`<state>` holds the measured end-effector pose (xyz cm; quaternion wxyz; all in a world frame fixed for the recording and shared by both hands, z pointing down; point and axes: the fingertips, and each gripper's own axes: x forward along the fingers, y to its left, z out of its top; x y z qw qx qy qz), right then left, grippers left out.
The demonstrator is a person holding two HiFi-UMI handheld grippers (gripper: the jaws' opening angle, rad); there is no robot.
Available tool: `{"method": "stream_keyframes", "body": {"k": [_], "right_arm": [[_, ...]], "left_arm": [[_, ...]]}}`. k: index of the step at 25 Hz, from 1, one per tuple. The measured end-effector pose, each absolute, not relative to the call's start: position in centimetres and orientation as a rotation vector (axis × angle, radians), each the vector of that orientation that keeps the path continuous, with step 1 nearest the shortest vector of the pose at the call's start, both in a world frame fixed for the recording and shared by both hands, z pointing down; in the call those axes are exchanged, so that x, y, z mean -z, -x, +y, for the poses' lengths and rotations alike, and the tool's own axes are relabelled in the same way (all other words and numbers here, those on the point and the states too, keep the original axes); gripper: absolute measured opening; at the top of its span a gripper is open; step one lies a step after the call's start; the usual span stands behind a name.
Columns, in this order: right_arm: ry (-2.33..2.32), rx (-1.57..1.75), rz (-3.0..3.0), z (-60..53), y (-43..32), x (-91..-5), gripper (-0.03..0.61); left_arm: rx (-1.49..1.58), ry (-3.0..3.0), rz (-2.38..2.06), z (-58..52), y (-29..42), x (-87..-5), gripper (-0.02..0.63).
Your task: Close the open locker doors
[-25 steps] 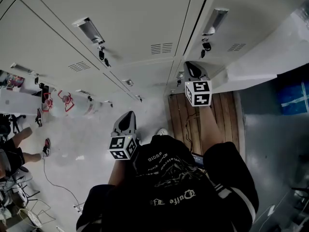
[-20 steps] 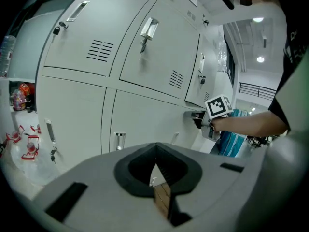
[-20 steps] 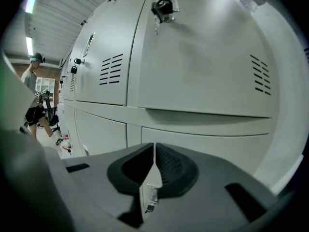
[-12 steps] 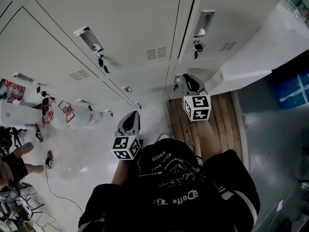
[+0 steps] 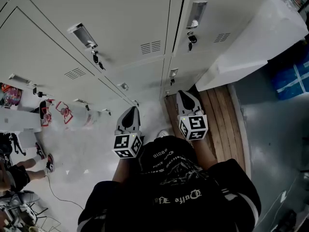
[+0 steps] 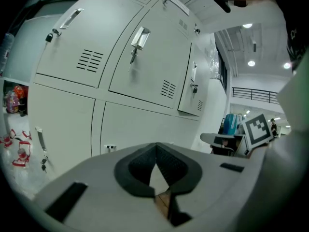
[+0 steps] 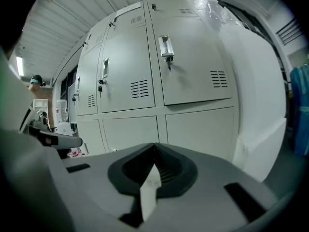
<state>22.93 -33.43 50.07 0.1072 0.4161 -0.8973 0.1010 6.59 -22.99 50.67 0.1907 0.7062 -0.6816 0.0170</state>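
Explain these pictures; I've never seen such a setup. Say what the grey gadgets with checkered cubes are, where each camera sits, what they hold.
A person stands facing pale lockers, a handheld two-jaw clamp in each hand: the left gripper and the right gripper. The cubes are part of them. One picture comes from a head camera looking down; the other two cameras ride on the grippers, looking along their jaws. Both pairs of jaws are together, holding nothing. A wooden platform lies on the floor at right.
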Motion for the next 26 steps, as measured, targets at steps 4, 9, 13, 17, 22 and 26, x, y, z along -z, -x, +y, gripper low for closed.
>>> {"method": "stream_keyframes", "body": {"k": [4,9,13,17,22,26], "right_arm": [[-1.201,-0.312,-2.620,-31.7,-23.2,-51.0,0.005],[-1.187,-0.293,-2.618,-30.8,-23.7,-51.2,0.005],[-1.184,-0.275,-2.616,-30.6,-23.8,-51.1,0.005],[-1.159,-0.249,-2.617,-30.3,-23.5,-51.0,0.005],[-1.177,-0.237,-2.616,-30.1,-23.3,-50.7,0.005],[-1.191,-0.223,-2.618,-30.4,-23.3,-50.4,0.005]], "left_arm": [[-0.043,-1.986,-1.917,-22.9,-6.9,-50.6,0.008],[-0.036,-2.015,-1.896,-22.9,-8.0,-50.6,0.008],[-0.052,-2.025,-1.898,-22.8,-8.2,-50.6,0.008],[-0.055,-2.000,-1.916,-22.5,-7.7,-50.9,0.008],[-0.036,-1.993,-1.937,-22.2,-7.2,-50.5,0.008],[-0.020,-1.997,-1.947,-22.6,-7.0,-50.3,0.008]]}}
